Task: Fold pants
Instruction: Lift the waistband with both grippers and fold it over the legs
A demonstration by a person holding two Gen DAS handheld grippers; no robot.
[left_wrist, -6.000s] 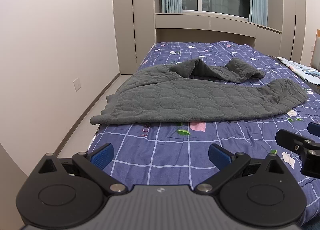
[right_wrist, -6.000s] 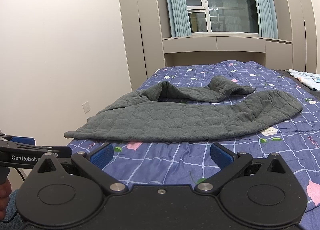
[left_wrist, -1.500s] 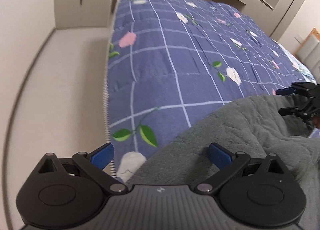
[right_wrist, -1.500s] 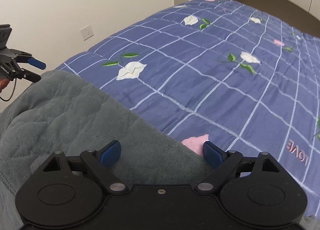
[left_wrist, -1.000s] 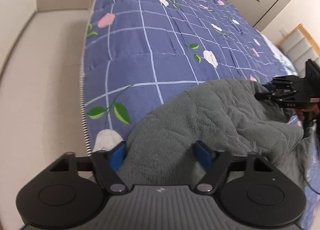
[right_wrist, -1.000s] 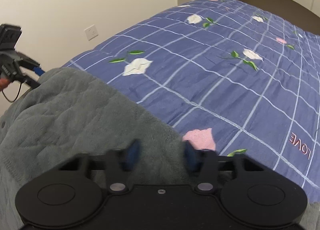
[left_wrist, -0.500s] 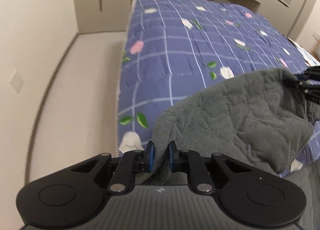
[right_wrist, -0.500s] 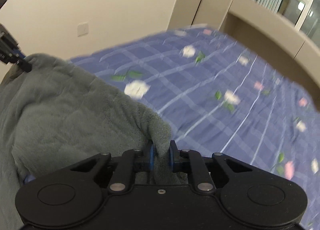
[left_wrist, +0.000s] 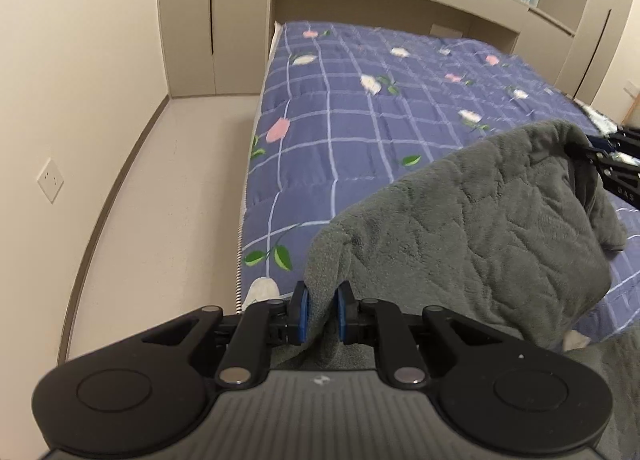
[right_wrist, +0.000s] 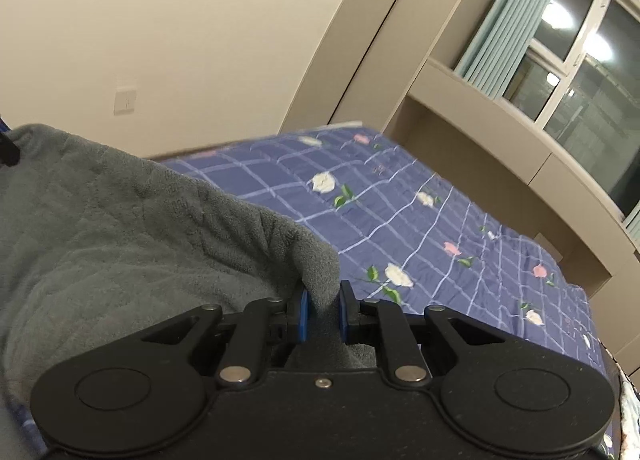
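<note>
The grey quilted fleece pants [left_wrist: 480, 228] are lifted off the blue floral bed cover [left_wrist: 360, 120]. My left gripper [left_wrist: 322, 318] is shut on one corner of the pants' edge. My right gripper [right_wrist: 322, 318] is shut on the other corner of the pants [right_wrist: 120, 228]. The right gripper also shows at the right edge of the left wrist view [left_wrist: 612, 168], holding the far corner. The cloth hangs stretched between the two grippers, with more of it sagging below. The left gripper's tip barely shows at the far left of the right wrist view.
The bed's left edge [left_wrist: 244, 196] borders a strip of pale floor [left_wrist: 168, 200] along a wall with a socket [left_wrist: 50, 180]. Beige wardrobes [left_wrist: 224, 12] and a window with teal curtains [right_wrist: 500, 20] stand beyond the bed. A light cloth [left_wrist: 600, 120] lies at the bed's far right.
Both grippers have risen further with the pants' corners held, and both views have tilted up toward the far end of the bed. The cloth hangs higher above the cover.
</note>
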